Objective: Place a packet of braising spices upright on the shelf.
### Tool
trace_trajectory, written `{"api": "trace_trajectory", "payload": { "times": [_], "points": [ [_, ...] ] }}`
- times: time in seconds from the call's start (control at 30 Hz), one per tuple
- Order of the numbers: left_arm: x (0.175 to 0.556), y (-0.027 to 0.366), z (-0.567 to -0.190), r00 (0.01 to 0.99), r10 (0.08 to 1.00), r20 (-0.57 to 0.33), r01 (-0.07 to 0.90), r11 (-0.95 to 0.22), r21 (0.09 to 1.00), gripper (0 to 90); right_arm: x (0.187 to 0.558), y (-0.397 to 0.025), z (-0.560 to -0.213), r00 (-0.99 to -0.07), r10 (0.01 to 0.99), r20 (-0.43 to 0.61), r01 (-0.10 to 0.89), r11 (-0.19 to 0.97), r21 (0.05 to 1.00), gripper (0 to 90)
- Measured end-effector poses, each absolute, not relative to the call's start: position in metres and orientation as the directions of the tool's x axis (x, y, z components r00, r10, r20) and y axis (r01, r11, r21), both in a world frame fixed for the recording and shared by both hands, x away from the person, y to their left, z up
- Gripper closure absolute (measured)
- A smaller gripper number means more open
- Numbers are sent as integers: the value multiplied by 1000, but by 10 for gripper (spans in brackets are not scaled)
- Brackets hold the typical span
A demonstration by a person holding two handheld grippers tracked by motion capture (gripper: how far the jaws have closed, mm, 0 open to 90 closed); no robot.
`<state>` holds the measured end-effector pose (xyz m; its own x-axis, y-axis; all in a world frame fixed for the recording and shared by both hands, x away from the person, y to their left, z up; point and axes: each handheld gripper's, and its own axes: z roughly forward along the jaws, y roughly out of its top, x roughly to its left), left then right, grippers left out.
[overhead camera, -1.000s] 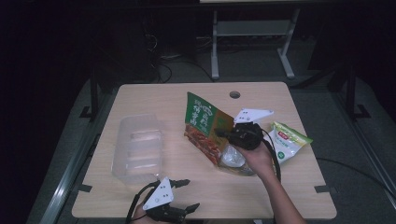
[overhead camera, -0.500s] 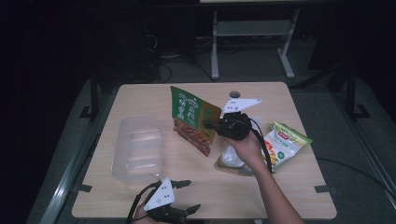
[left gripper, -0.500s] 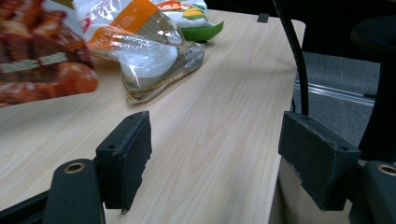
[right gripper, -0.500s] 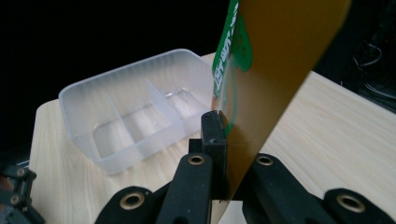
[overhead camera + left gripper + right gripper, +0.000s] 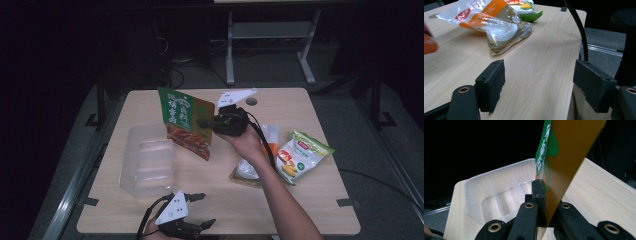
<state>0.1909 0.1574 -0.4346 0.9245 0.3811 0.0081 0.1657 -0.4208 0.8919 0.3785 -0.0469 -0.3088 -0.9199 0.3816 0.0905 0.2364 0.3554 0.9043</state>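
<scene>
My right gripper [image 5: 204,122] is shut on the edge of a green and red snack bag [image 5: 186,121], held in the air above the table next to the clear plastic bin [image 5: 148,161]. In the right gripper view the bag [image 5: 564,157] stands edge-on between the jaws, with the bin [image 5: 499,195] behind it. My left gripper [image 5: 202,210] rests open at the table's front edge, nothing between its pads [image 5: 491,85]. A clear bag with orange print [image 5: 496,27] lies ahead of it on the wood.
A green and white corn snack bag [image 5: 302,156] lies at the table's right, beside the clear bag [image 5: 252,167]. A round cable hole [image 5: 251,101] sits near the far edge. A black cable [image 5: 579,27] hangs past the table edge. A metal stand [image 5: 270,35] is behind the table.
My right gripper has carried the green and red bag up and leftward, from over the clear bag toward the plastic bin. The left gripper has stayed put.
</scene>
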Motion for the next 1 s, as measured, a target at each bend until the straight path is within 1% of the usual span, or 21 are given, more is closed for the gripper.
{"api": "trace_trajectory", "payload": {
  "times": [0.2,0.43,0.8,1.0],
  "points": [
    [193,158,-435,925,380,5,171,-429,887,255,393,-22,-300,-937,342,76,209,374,904,900],
    [194,159,-435,923,385,-3,179,-423,888,254,409,10,-298,-954,297,49,172,404,898,900],
    [194,163,-434,919,395,9,172,-421,890,255,430,58,-301,-968,242,65,166,426,889,900],
    [195,163,-433,922,388,17,162,-424,891,255,437,71,-305,-968,235,87,183,426,886,900]
  ]
}}
